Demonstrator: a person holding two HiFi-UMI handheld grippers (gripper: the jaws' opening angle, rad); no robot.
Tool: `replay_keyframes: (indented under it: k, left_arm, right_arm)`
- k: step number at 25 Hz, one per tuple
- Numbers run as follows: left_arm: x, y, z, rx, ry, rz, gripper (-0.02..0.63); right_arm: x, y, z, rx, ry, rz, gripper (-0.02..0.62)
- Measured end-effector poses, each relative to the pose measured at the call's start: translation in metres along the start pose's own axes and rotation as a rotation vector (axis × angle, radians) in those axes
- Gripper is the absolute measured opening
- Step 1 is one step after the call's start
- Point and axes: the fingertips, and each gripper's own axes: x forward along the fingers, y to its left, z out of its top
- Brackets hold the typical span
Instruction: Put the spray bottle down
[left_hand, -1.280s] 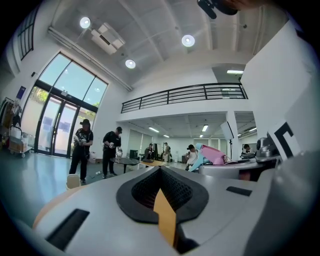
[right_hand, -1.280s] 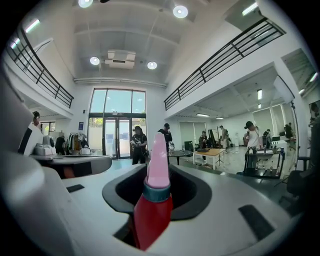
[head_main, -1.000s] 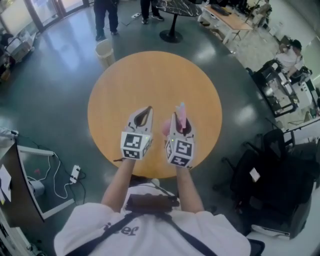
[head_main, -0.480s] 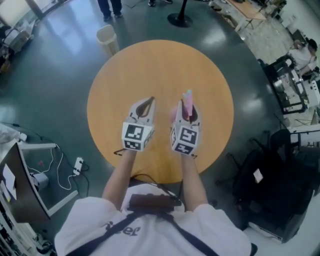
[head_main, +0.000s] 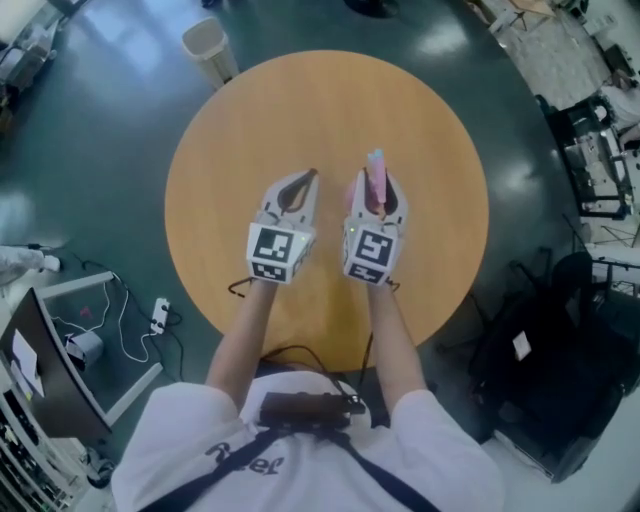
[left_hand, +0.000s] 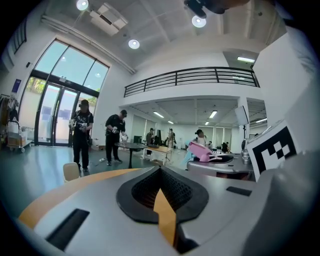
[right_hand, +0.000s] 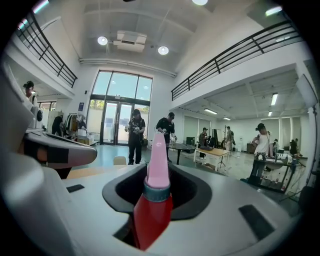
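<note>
A spray bottle (head_main: 377, 167) with a pink head and red body (right_hand: 152, 212) stands between the jaws of my right gripper (head_main: 373, 188), which is shut on it. The pink top (right_hand: 158, 157) sticks out past the jaw tips. My left gripper (head_main: 311, 175) hangs just left of it, jaws meeting at the tips and holding nothing (left_hand: 160, 168). Both grippers hover side by side over the near half of the round wooden table (head_main: 320, 100). In the left gripper view the bottle's pink head (left_hand: 201, 150) shows off to the right.
A pale waste bin (head_main: 205, 42) stands on the floor beyond the table's far left edge. A black chair (head_main: 560, 350) is at the right, a desk with cables (head_main: 70, 340) at the left. People (right_hand: 136, 135) stand far off by the glass doors.
Both grippers have moved forward over the table, side by side, and come lower. The bottle stays in the right gripper.
</note>
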Motion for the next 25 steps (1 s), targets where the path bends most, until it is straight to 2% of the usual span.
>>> replay_keyframes:
  k: [13, 25]
  left_arm:
    - [0.026, 0.03, -0.034, -0.073, 0.038, 0.001, 0.009]
    - [0.027, 0.038, -0.046, -0.093, 0.052, 0.003, 0.009]
  right_arm:
    - [0.053, 0.014, -0.044, -0.043, -0.016, 0.007, 0.147]
    - [0.056, 0.024, -0.061, -0.015, -0.005, 0.0, 0.152]
